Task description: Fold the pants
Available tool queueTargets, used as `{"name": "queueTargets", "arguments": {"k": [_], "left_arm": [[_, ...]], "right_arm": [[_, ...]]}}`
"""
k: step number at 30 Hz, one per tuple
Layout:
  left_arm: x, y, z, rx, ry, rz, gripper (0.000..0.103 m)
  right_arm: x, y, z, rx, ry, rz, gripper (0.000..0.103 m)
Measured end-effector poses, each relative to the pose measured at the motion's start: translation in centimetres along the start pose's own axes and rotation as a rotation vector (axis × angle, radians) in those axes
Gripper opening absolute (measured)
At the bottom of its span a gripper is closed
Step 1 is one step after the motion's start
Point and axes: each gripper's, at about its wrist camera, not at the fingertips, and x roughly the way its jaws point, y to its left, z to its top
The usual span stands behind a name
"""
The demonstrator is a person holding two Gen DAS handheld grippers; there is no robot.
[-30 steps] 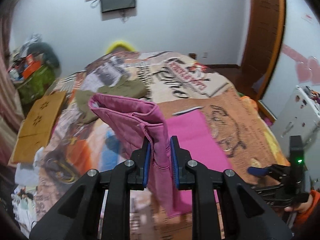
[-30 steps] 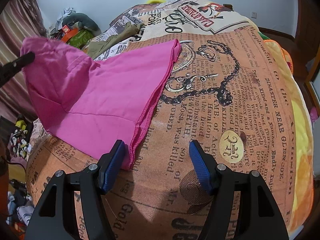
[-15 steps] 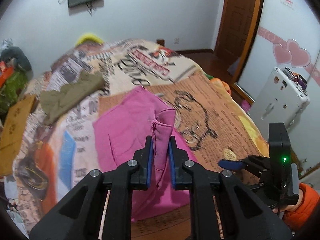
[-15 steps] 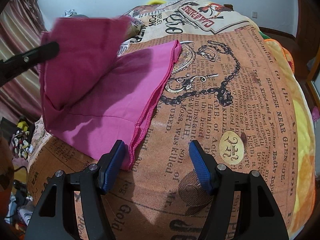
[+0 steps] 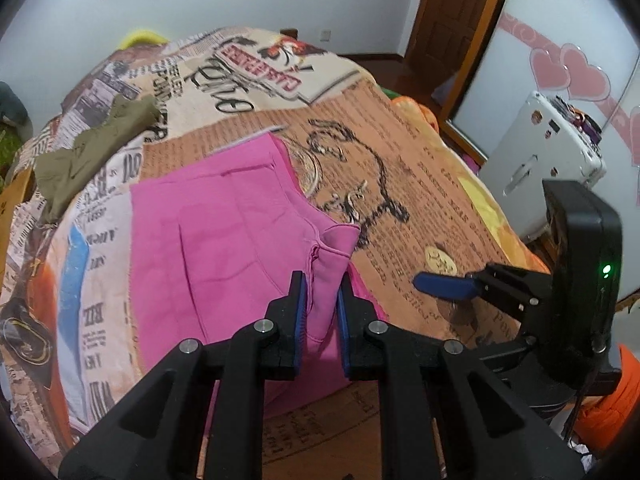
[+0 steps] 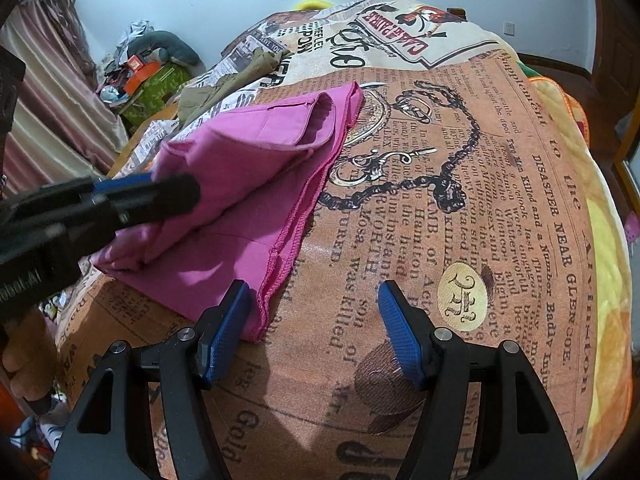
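Left tongs [image 5: 322, 292] clamp a raised fold of the pink pants [image 5: 224, 240], narrow on the cloth, above the garment's near half. Right tongs [image 6: 314, 320] stand wide with nothing between the pads, their left pad just beside the pants' near hem corner, over the newsprint bedspread [image 6: 460, 184]. Pants lie on the bed, folded layer over lower layer; beyond the pants, an olive garment [image 5: 92, 148] lies apart.

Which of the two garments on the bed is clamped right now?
The bright pink cotton pants, pinched in the left gripper; the crumpled olive-green garment lies untouched farther back.
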Motion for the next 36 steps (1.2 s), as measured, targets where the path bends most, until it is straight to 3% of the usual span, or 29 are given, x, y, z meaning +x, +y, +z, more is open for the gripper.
{"name": "queueTargets", "arguments": {"k": [6, 11, 13, 18, 22, 29, 36], "left_arm": [[-0.4, -0.3, -0.1, 0.007, 0.000, 0.019, 0.016], [-2.0, 0.1, 0.2, -0.005, -0.023, -0.012, 0.037], [-3.0, 0.6, 0.4, -0.016, -0.051, -0.010, 0.051], [-4.5, 3.1, 1.0, -0.042, -0.098, 0.075, 0.051], [-4.3, 6.4, 0.6, -0.091, -0.078, 0.128, 0.051], [-1.5, 8.2, -3.6, -0.098, 0.063, 0.130, 0.052], [-2.1, 8.4, -3.4, -0.086, 0.043, 0.128, 0.053]], "right_arm": [[0.0, -0.1, 0.1, 0.005, 0.003, -0.008, 0.063], [-0.4, -0.3, 0.2, 0.023, 0.009, -0.025, 0.063], [-0.8, -0.2, 0.2, 0.027, 0.005, -0.033, 0.063], [-2.3, 0.3, 0.6, 0.022, -0.030, -0.028, 0.063], [-3.5, 1.2, 1.4, 0.003, -0.067, -0.022, 0.063], [-3.9, 2.9, 3.0, -0.021, -0.118, 0.006, 0.064], [-0.2, 3.3, 3.4, 0.000, -0.055, -0.004, 0.065]]}}
